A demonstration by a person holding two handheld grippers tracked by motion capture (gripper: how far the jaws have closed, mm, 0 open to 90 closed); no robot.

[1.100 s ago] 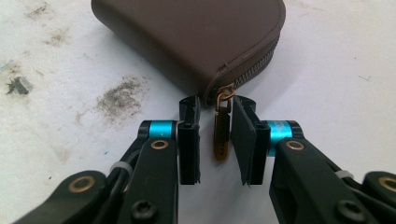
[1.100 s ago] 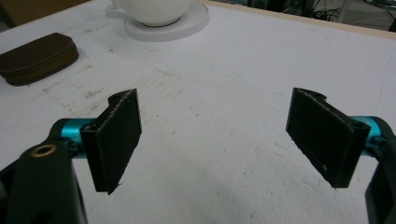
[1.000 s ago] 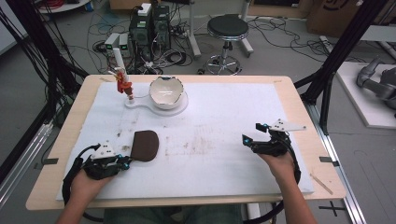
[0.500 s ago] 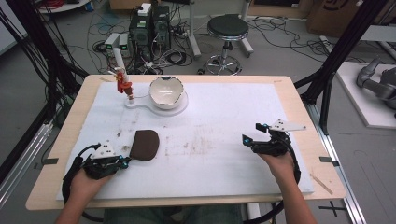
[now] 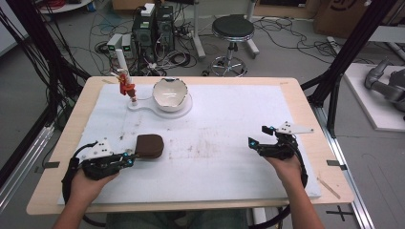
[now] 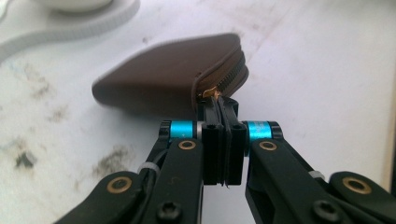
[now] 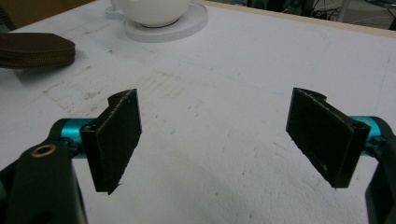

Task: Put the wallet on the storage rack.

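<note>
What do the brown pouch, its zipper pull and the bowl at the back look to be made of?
Brown pouch: matte leather or faux leather, going by its smooth, soft-edged surface; I can't tell which. Zipper pull: shiny gold-toned metal, apparently pinched by the shut left gripper. Bowl: glossy white, probably glazed ceramic, though hard plastic is possible. It sits on a matte white stand, likely plastic.

The left black two-jaw claw (image 5: 130, 158), held in the person's left hand (image 5: 88, 183) at the near left, points to the right with its jaws pressed together, pinching something small and gold. The right black two-jaw claw (image 5: 258, 138), in the right hand (image 5: 286, 169), points left and away, jaws spread wide with nothing between them.
</note>
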